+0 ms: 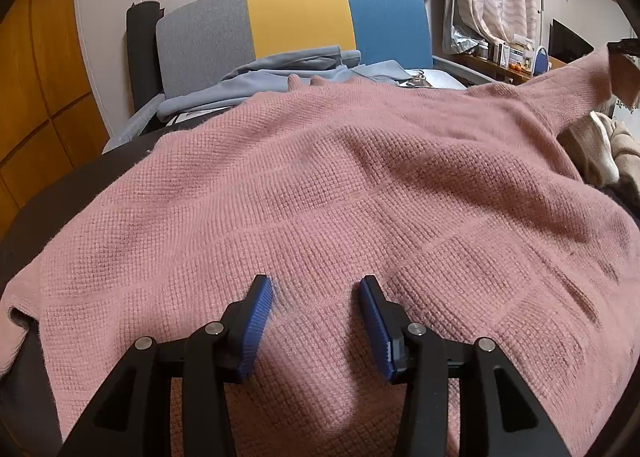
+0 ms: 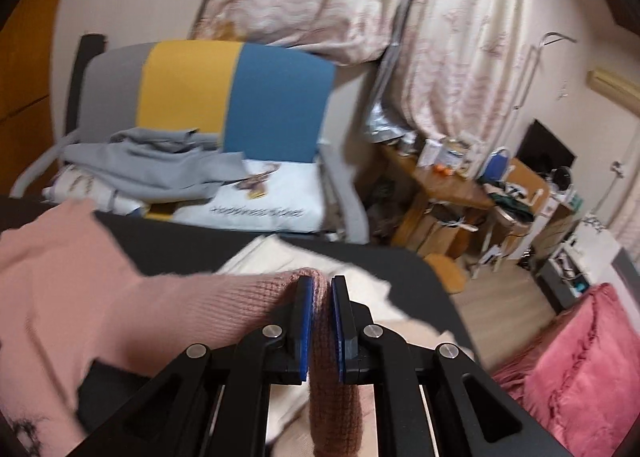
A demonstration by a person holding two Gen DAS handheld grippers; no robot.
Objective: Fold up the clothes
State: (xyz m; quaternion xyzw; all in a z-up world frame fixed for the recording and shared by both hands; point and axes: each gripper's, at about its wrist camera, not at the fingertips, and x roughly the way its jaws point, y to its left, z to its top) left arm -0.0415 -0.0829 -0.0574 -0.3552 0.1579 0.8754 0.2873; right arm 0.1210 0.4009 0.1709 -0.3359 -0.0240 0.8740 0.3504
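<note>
Left gripper (image 1: 316, 289): I've got its jaws apart, blue pads resting on or just above the pink sweater (image 1: 340, 185); can't tell if they touch. Nothing sits between them but the knit below. The sweater is spread across the dark surface (image 1: 60, 185), filling almost everything ahead of the jaws and running out to both sides. A lighter pink edge curls at far left of the jaws. Ahead and right of the jaws one sleeve (image 1: 560, 93) rises off the surface toward the upper right, where a dark tip (image 1: 624, 45) holds its end.

Right gripper (image 2: 320, 285): I read its jaws as closed on that sleeve's ribbed cuff (image 2: 320, 321). The cuff is pinched between the blue pads, with knit poking out past the tips and more hanging back toward the camera. From the jaws the sleeve runs left to the body of the sweater. This view is motion-blurred, so fine detail is soft.

Under and just ahead of the right jaws lies a cream garment (image 2: 280, 257) on the same surface; in the left view it shows to the far right of the jaws.

Beyond the surface, ahead of both jaws: a chair (image 1: 296, 25) with grey, yellow and blue back panels, and grey clothing (image 1: 280, 73) piled on its seat. Patterned curtains (image 2: 460, 37) hang behind. Right of the right jaws: a cluttered wooden desk (image 2: 448, 181), and nearer, a pink cushion (image 2: 580, 357).
</note>
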